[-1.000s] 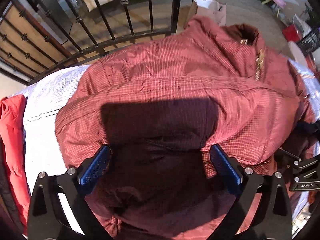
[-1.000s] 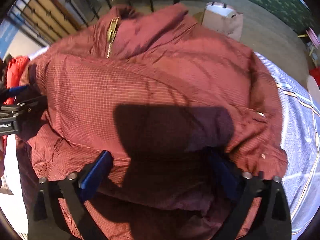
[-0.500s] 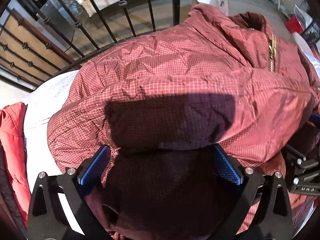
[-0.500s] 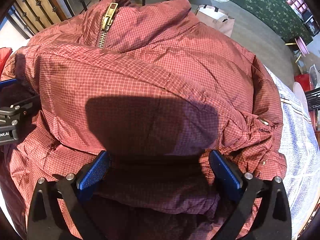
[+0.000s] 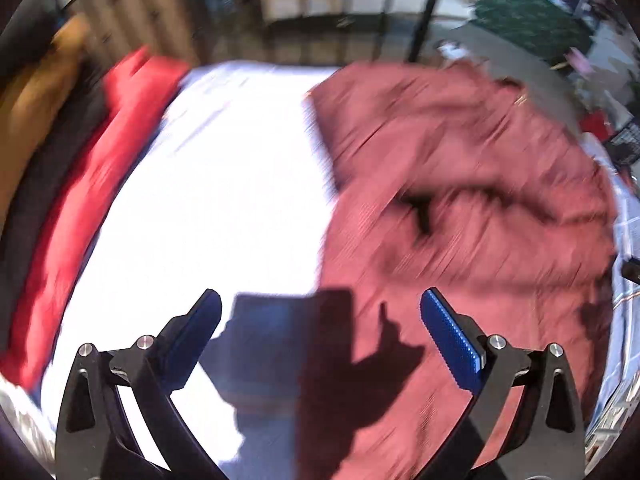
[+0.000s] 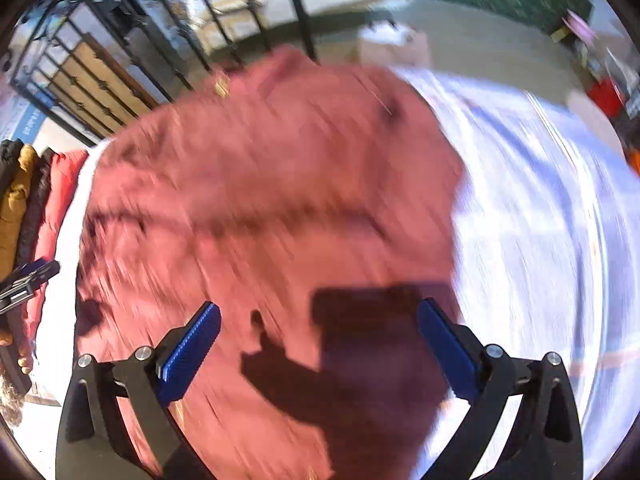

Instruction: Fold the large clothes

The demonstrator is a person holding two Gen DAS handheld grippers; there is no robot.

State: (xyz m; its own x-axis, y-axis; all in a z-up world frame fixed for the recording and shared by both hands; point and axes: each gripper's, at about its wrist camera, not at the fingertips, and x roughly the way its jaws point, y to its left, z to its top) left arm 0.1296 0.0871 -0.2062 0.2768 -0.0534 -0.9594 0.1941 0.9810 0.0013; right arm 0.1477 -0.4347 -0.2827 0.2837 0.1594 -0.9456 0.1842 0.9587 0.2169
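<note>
the maroon jacket (image 5: pixel 460 208) lay in a folded heap on the white sheet (image 5: pixel 232 184), filling the 3 o'clock half of the blurred left view. the left gripper (image 5: pixel 320 332) hung above its 9 o'clock edge, jaws spread and gripping nothing. the right gripper (image 6: pixel 318 336) hung above the jacket's 5 o'clock part, jaws likewise spread, with a red garment (image 6: pixel 56 200) at 9 o'clock.

Maroon jacket (image 6: pixel 264 208) bunched on bed
</note>
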